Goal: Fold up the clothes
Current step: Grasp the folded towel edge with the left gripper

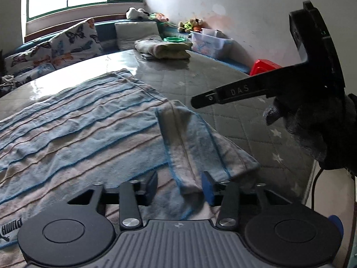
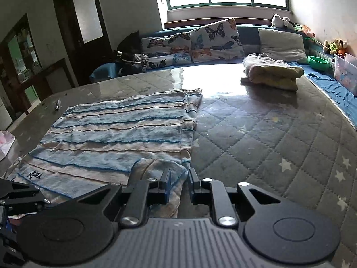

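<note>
A blue and beige striped shirt [image 1: 78, 129] with a Puma logo lies spread flat on the quilted table; it also shows in the right wrist view [image 2: 116, 131]. Its sleeve [image 1: 196, 147] lies folded over near the right side. My left gripper [image 1: 179, 184] is open, with the sleeve's end lying between its fingers. My right gripper [image 2: 179, 182] is open with a narrow gap, and the sleeve's edge [image 2: 156, 169] lies between and under its fingers. The right gripper's body [image 1: 290, 84] is seen raised at the right in the left wrist view.
The table [image 2: 256, 138] has a grey quilted star-pattern cover. A folded yellow-green pile [image 2: 272, 71] sits at the far side. Butterfly cushions [image 2: 200, 42], a clear storage box [image 1: 209, 42] and toys line the bench behind. A red object [image 1: 263, 65] stands at the right edge.
</note>
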A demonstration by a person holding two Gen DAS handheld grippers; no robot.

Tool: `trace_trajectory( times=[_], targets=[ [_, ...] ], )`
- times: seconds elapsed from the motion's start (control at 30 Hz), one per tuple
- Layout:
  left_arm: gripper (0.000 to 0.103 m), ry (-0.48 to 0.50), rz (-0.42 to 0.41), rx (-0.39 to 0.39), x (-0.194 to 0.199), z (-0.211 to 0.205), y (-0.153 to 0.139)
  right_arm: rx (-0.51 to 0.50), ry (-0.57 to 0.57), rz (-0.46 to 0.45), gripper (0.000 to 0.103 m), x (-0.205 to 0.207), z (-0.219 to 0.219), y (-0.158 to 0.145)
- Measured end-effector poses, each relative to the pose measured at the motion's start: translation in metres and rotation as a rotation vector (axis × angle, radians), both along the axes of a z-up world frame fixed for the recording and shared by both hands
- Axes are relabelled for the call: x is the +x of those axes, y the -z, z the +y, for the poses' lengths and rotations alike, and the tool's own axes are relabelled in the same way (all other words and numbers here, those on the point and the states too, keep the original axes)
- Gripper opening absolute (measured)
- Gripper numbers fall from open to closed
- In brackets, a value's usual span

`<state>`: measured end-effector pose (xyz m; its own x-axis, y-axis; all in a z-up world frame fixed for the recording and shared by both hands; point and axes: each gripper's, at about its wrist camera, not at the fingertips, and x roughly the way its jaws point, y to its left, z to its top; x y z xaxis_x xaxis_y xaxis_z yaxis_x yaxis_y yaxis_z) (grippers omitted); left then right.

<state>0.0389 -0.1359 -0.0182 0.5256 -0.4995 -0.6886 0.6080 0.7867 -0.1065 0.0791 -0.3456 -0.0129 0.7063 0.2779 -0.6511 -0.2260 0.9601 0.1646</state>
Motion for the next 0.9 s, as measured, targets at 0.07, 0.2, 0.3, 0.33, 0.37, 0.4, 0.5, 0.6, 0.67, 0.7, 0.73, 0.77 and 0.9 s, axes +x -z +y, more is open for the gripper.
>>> trace_trajectory(
  times=[0.07,0.2,0.3,0.33,0.37,0.4,0.5,0.6,0.67,0.7,0.73,0.77,0.9],
  targets=[
    [0.026,0.01,0.015,0.001,0.001,-0.001,0.003,-0.006,-0.004,-0.003,0.016,-0.001,0.001,0.0],
    [0.003,0.011,0.022,-0.01,-0.001,-0.001,0.002,-0.007,-0.008,-0.008,0.016,0.0,0.002,-0.001],
    [0.002,-0.001,-0.012,-0.047,-0.008,0.005,-0.012,-0.008,-0.004,-0.015,0.016,0.003,0.0,-0.003],
    [0.002,-0.002,-0.022,-0.053,-0.01,0.007,-0.015,-0.008,-0.003,-0.017,0.016,0.004,0.0,-0.003],
    [0.002,-0.003,-0.031,-0.058,-0.012,0.009,-0.017,-0.008,-0.004,-0.017,0.016,0.005,0.001,-0.003],
    [0.002,-0.008,-0.032,-0.049,-0.011,0.008,-0.016,-0.009,-0.007,-0.016,0.016,0.006,0.002,-0.002],
    [0.003,-0.028,-0.001,-0.015,-0.006,0.007,-0.007,-0.024,-0.025,-0.005,0.016,0.011,0.011,0.006],
    [0.005,-0.031,0.008,-0.011,-0.006,0.009,-0.006,-0.048,-0.052,0.008,0.016,0.015,0.02,0.014],
    [0.006,-0.025,-0.008,-0.012,-0.008,0.011,-0.01,-0.072,-0.059,0.02,0.016,0.018,0.024,0.019],
    [0.006,-0.027,-0.016,-0.013,-0.009,0.012,-0.012,-0.085,-0.062,0.026,0.016,0.019,0.026,0.021],
    [0.007,-0.028,-0.024,-0.014,-0.009,0.014,-0.015,-0.099,-0.066,0.019,0.016,0.019,0.028,0.019],
    [0.009,-0.03,-0.033,-0.015,-0.01,0.016,-0.017,-0.113,-0.07,0.011,0.016,0.018,0.029,0.018],
    [0.012,-0.029,-0.044,-0.019,-0.009,0.018,-0.021,-0.112,-0.106,-0.024,0.016,0.017,0.036,0.01]
  ],
)
